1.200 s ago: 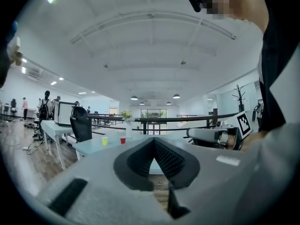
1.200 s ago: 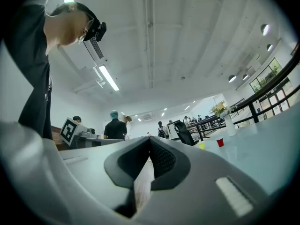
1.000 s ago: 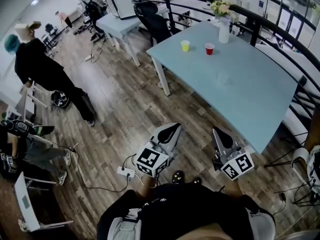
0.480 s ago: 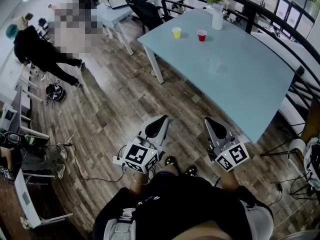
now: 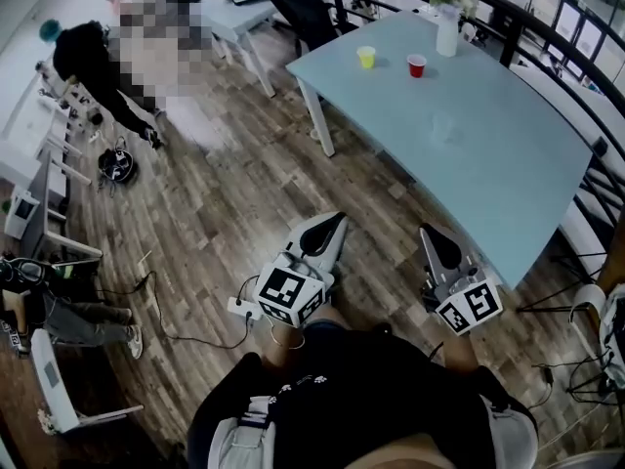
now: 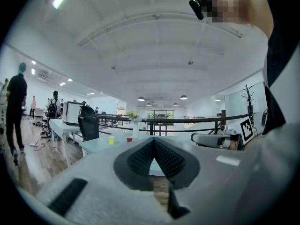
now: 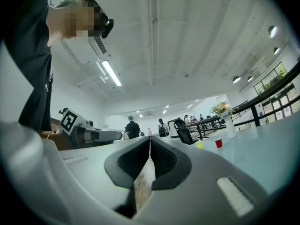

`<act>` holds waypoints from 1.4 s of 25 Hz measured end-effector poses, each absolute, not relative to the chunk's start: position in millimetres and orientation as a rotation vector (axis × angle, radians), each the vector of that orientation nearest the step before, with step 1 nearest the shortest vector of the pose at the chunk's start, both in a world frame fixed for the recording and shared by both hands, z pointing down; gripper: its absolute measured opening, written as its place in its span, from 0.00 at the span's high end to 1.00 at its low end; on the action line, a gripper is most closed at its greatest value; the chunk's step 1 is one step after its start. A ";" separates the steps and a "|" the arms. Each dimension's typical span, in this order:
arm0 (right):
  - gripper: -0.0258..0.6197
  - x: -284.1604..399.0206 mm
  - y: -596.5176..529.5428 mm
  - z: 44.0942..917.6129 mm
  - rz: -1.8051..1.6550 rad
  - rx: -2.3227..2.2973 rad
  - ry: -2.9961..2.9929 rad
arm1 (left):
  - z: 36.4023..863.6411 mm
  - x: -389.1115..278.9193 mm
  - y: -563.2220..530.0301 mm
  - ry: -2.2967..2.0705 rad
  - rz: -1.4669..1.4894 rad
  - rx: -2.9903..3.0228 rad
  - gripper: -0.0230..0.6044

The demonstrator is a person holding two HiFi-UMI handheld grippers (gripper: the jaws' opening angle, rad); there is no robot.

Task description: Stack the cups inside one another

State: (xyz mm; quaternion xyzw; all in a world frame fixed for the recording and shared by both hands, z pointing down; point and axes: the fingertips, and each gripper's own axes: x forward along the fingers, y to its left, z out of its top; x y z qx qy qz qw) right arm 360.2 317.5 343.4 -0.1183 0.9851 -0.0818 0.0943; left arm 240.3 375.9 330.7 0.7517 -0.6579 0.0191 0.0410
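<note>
On the far end of the light blue table (image 5: 508,193) stand a yellow cup (image 5: 366,57) and a red cup (image 5: 417,64), apart from each other. A faint clear cup (image 5: 441,128) seems to stand nearer the table's middle. Both grippers hang low in front of the person, well short of the table. My left gripper (image 5: 332,225) is shut with nothing in it, and so is my right gripper (image 5: 431,234). In the left gripper view the shut left gripper (image 6: 153,141) points towards the yellow cup (image 6: 111,140) and red cup (image 6: 129,138). The right gripper view shows the right gripper (image 7: 150,138) shut, with both cups far off at the right.
A white vase with flowers (image 5: 448,27) stands behind the cups. A black railing (image 5: 547,22) runs along the table's far side. An office chair (image 5: 303,8) and a second table lie beyond. A power strip with cable (image 5: 244,308) lies on the wooden floor. A person in black (image 5: 93,62) stands far left.
The left gripper has shifted slightly; the right one has kept still, and both stay shut. The head view has swung a little. The person in black has walked further towards the upper left.
</note>
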 end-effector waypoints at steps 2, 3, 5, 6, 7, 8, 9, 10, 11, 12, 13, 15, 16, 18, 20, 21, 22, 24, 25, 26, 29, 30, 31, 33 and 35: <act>0.96 350.0 309.5 343.7 -0.234 -0.379 2.927 | 330.3 230.0 367.1 -1.998 0.044 2.322 0.98; 0.96 342.2 305.8 342.9 -0.228 -0.392 2.926 | 330.2 222.2 363.7 -1.990 0.037 2.329 0.98; 0.96 320.4 299.6 339.3 -0.213 -0.401 2.920 | 328.5 200.2 357.8 -1.983 0.022 2.337 0.98; 0.96 307.9 297.0 337.7 -0.205 -0.398 2.917 | 327.7 187.5 355.3 -1.981 0.009 2.337 0.98; 0.96 294.9 294.4 337.1 -0.199 -0.394 2.916 | 327.3 174.1 352.9 -1.980 -0.006 2.334 0.98; 0.96 281.7 291.3 337.0 -0.194 -0.392 2.916 | 326.9 160.2 350.3 -1.981 -0.020 2.329 0.98; 0.96 268.3 287.5 337.1 -0.193 -0.392 2.916 | 326.4 146.0 347.3 -1.984 -0.029 2.325 0.98; 0.96 255.0 283.4 337.0 -0.193 -0.394 2.917 | 326.0 132.2 344.1 -1.988 -0.031 2.323 0.98; 0.96 242.4 279.6 337.0 -0.195 -0.398 2.919 | 325.9 119.3 340.8 -1.989 -0.030 2.324 0.98; 0.96 231.0 276.1 337.1 -0.195 -0.403 2.921 | 326.1 107.8 337.7 -1.988 -0.026 2.328 0.98; 0.96 220.5 272.9 337.4 -0.194 -0.410 2.923 | 326.5 97.4 334.9 -1.986 -0.021 2.335 0.98; 0.96 200.8 267.7 338.3 -0.185 -0.424 2.925 | 326.1 78.4 330.9 -1.985 -0.009 2.357 0.98; 0.96 191.1 265.5 339.1 -0.179 -0.429 2.924 | 326.0 69.3 329.2 -1.985 -0.007 2.368 0.98; 0.96 172.7 260.0 342.0 -0.166 -0.442 2.923 | 329.5 50.7 323.8 -1.978 -0.010 2.384 0.98; 0.96 156.9 250.7 347.1 -0.166 -0.467 2.925 | 336.7 31.9 314.4 -1.959 -0.010 2.384 0.98; 0.96 149.7 244.6 350.2 -0.170 -0.484 2.928 | 340.5 22.6 309.0 -1.947 -0.005 2.382 0.98; 0.96 142.9 237.6 353.5 -0.174 -0.504 2.933 | 344.0 13.9 303.6 -1.934 0.001 2.380 0.98; 0.95 130.9 222.3 359.6 -0.179 -0.552 2.941 | 350.3 -2.4 293.5 -1.909 0.004 2.381 0.98; 0.96 125.4 215.2 361.6 -0.183 -0.579 2.940 | 353.2 -10.8 288.7 -1.897 -0.001 2.381 0.98; 0.95 120.0 208.9 362.8 -0.186 -0.608 2.936 | 355.5 -19.8 284.0 -1.885 -0.009 2.382 0.98; 0.95 100.7 194.1 361.5 -0.182 -0.691 2.921 | 354.8 -49.8 268.0 -1.852 -0.023 2.398 0.98; 0.95 93.8 189.3 359.5 -0.176 -0.715 2.920 | 352.1 -58.6 262.6 -1.844 -0.022 2.409 0.98; 0.95 87.7 184.7 356.9 -0.171 -0.740 2.918 | 348.9 -65.8 258.0 -1.835 -0.017 2.424 0.98; 0.95 79.2 177.2 350.4 -0.162 -0.796 2.906 | 342.4 -76.9 250.9 -1.812 -0.006 2.456 0.98; 0.95 72.3 172.2 343.8 -0.147 -0.845 2.893 | 337.5 -87.5 245.5 -1.790 -0.002 2.479 0.98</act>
